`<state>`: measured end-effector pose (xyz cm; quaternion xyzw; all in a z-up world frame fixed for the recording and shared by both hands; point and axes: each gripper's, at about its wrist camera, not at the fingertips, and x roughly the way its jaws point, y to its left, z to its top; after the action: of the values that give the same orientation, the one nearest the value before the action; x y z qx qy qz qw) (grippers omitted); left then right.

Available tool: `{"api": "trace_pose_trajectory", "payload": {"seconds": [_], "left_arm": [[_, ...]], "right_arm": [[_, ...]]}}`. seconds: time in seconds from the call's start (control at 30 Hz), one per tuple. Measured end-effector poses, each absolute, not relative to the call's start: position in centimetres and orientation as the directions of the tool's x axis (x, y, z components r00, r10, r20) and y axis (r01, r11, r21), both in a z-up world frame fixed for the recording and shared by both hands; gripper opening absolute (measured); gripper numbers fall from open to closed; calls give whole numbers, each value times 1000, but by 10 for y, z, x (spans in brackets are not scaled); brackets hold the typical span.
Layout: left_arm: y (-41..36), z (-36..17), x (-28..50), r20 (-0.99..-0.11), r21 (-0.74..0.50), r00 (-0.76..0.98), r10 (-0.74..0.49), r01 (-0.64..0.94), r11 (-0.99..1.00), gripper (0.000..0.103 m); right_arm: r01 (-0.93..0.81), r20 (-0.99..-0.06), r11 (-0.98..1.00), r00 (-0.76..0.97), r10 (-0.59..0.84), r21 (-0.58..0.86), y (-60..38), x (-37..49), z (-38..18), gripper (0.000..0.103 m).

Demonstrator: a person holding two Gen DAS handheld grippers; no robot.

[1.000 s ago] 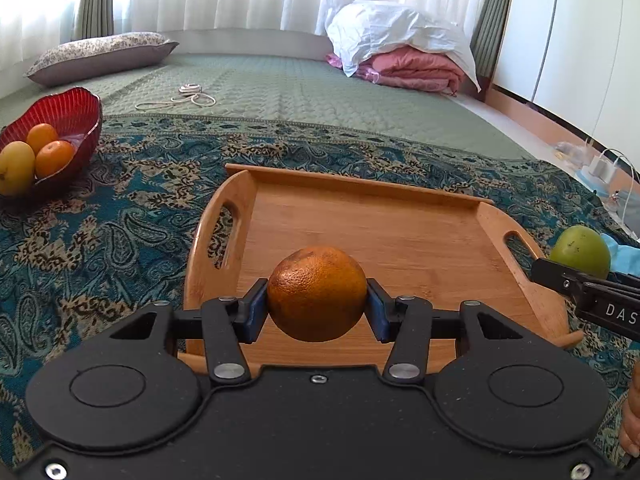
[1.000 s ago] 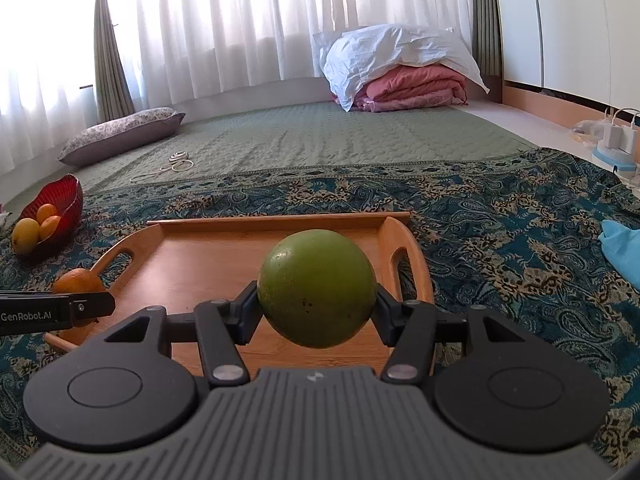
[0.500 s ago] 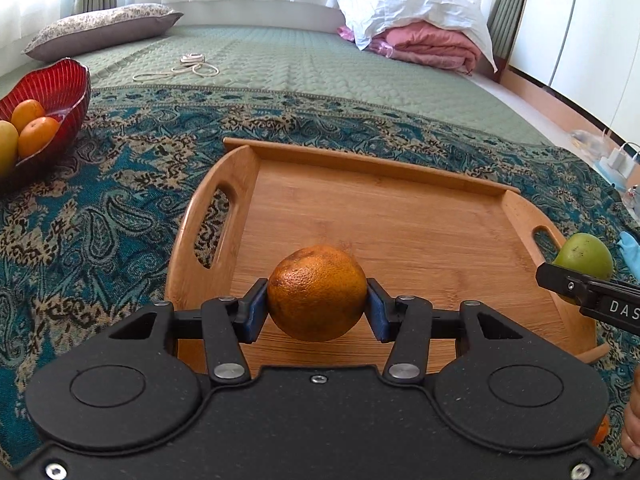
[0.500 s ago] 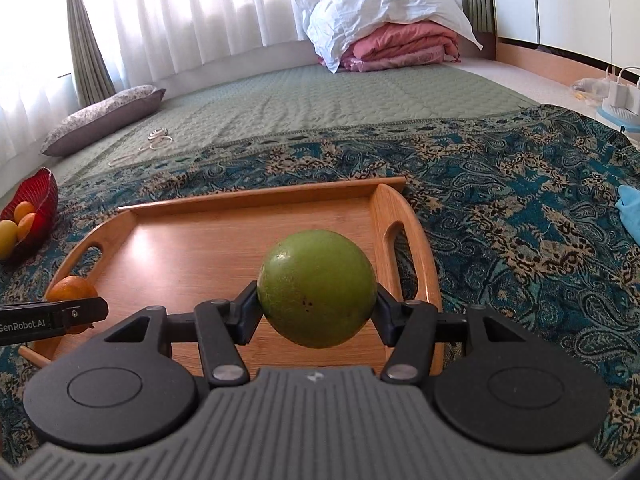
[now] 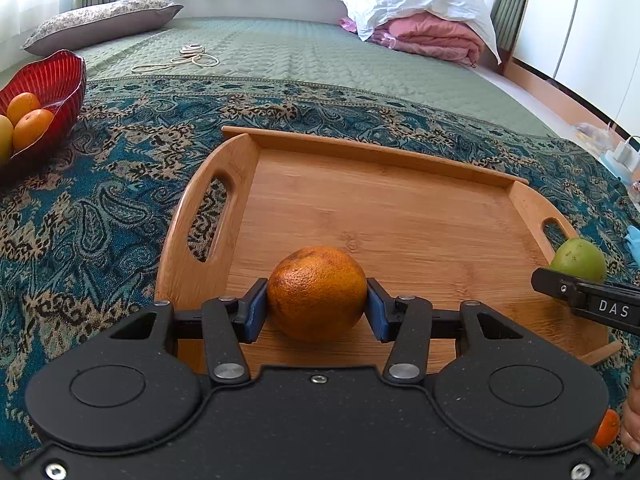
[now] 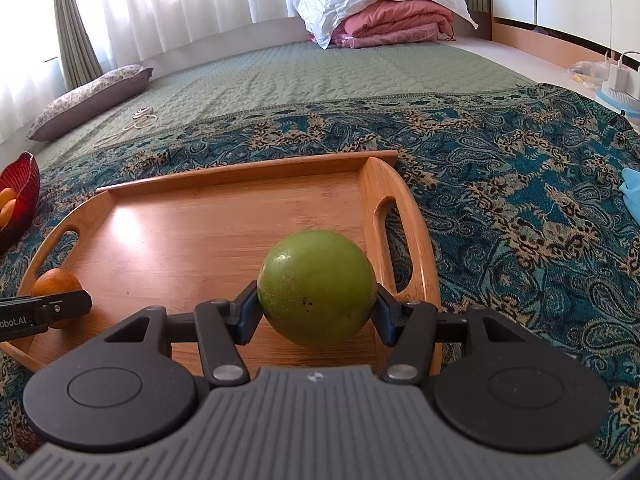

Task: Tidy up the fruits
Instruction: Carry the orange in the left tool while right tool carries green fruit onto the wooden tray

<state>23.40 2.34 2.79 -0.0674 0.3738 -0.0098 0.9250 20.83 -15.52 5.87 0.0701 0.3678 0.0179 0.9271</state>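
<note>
My left gripper (image 5: 317, 308) is shut on an orange (image 5: 316, 290) and holds it over the near left part of a wooden tray (image 5: 400, 216). My right gripper (image 6: 316, 308) is shut on a green fruit (image 6: 316, 286) over the tray's (image 6: 200, 232) near right corner, by its right handle. The green fruit (image 5: 578, 258) and a right finger (image 5: 588, 302) show at the right edge of the left wrist view. The orange (image 6: 54, 282) and a left finger (image 6: 44, 312) show at the left edge of the right wrist view.
A red glass bowl (image 5: 52, 80) with oranges and a yellow fruit sits at the far left on the patterned blue cloth (image 5: 100, 200). A coiled cord (image 5: 192, 56), a pillow (image 5: 104, 20) and folded bedding (image 5: 420, 12) lie on the green quilt behind. A light blue cloth (image 6: 632, 196) lies at the right.
Both grippers have moved forward and down toward the tray with their fruits held; the tray now looks closer and larger in both views.
</note>
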Motion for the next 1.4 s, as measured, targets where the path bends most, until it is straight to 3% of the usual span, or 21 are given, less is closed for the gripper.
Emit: {"api": "trace_pose_trajectory", "payload": {"seconds": [1.2,1.4], "left_arm": [[25,26,231,-689,-146,720,-86,-21,989,49],[21,26,230,-688,-125,721,-80,-9,992,49]], "right_arm": [[-11,-702,992,705,99,129,-152,211,55,60],[-13,-706,990,699,110,142,-152,209,57,65]]}}
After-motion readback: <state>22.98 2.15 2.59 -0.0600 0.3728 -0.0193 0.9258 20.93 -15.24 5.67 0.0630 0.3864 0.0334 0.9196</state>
